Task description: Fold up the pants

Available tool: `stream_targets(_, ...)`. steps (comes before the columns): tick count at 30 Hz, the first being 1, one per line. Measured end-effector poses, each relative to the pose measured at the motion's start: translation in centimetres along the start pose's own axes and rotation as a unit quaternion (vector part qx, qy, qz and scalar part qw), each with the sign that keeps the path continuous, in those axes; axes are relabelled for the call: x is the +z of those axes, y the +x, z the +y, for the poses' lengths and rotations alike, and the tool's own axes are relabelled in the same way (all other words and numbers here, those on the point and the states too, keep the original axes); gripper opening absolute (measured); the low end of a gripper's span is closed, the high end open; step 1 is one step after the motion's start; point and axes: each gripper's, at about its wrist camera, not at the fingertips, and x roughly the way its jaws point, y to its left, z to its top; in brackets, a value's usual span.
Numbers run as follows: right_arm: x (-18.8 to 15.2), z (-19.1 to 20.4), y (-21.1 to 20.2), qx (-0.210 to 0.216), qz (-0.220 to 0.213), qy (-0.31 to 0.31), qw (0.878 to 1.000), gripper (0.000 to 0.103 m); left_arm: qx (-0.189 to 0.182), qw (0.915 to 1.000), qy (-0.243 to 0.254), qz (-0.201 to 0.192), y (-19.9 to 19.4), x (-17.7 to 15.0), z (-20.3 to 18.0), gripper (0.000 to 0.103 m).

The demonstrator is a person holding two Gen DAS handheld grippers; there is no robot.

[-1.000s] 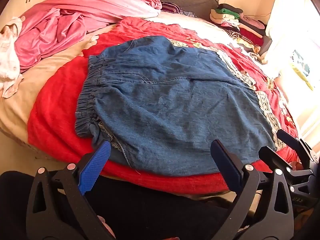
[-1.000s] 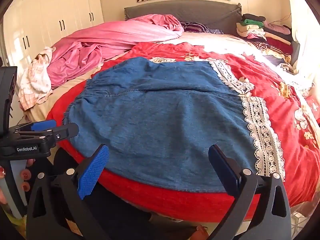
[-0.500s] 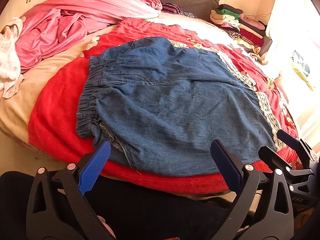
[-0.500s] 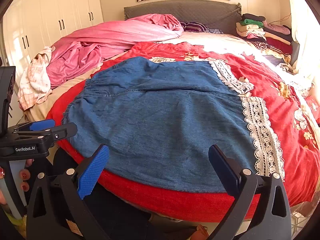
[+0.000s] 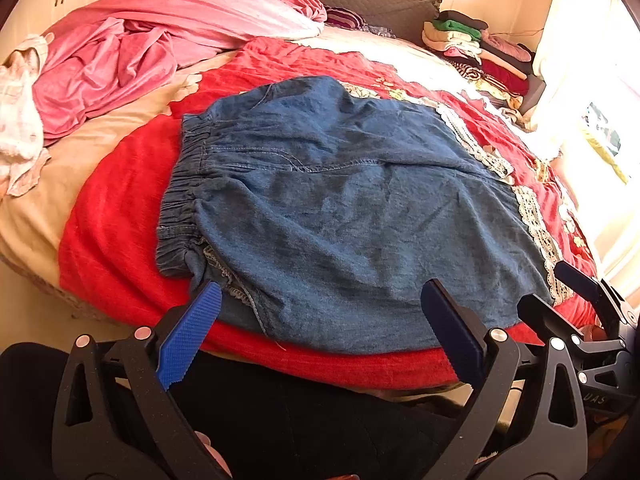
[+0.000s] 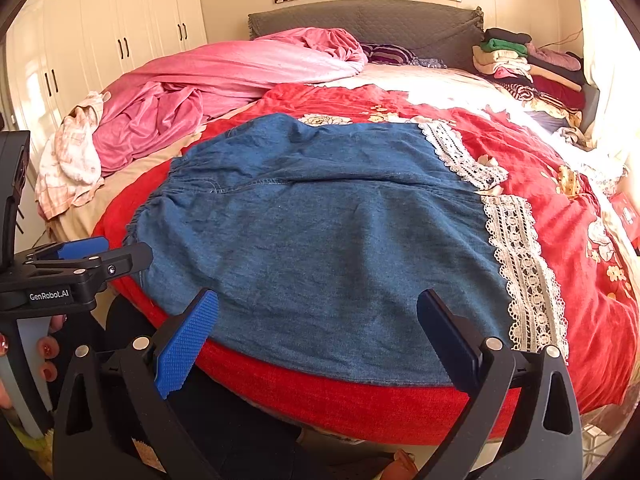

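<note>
Blue denim pants [image 5: 340, 208] lie spread flat on the red blanket [image 5: 120, 208], elastic waistband at the left, white lace trim [image 6: 520, 264] along the right leg ends. They also show in the right wrist view [image 6: 320, 240]. My left gripper [image 5: 320, 320] is open and empty, hovering just short of the pants' near edge, toward the waistband side. My right gripper [image 6: 316, 328] is open and empty, just short of the near edge toward the lace side. Each gripper shows in the other's view: the right one [image 5: 580, 300], the left one [image 6: 100, 256].
A pink duvet [image 6: 224, 80] and a pale checked cloth [image 6: 68, 160] lie at the bed's left. A stack of folded clothes [image 6: 520, 64] sits at the back right by the grey headboard [image 6: 360, 20]. White wardrobes [image 6: 100, 40] stand left. The bed edge is right below the grippers.
Both grippers have shifted only very slightly toward the bed. The pants have not moved and both grippers stay open.
</note>
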Motion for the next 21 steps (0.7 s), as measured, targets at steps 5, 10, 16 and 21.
stream_targets(5,-0.01,-0.02,-0.02,0.000,0.000,0.000,1.000,0.099,0.000,1.0000,0.000,0.000,-0.04,0.07,0.04,0.094)
stream_targets(10,-0.04,-0.07,0.03,-0.001,0.002,0.001,1.000,0.099,0.000,1.0000,0.000,-0.001,-0.04,0.01,0.04,0.094)
stream_targets(16,-0.07,-0.36,0.09,0.000,0.006,0.004,1.000,0.099,0.000,1.0000,0.000,0.000,-0.01,0.05,0.00,0.094)
stream_targets(21,-0.04,-0.36,0.46,0.000,0.008,0.005,1.000,0.099,-0.001,1.0000,0.000,0.002,0.03,0.20,0.19,0.094)
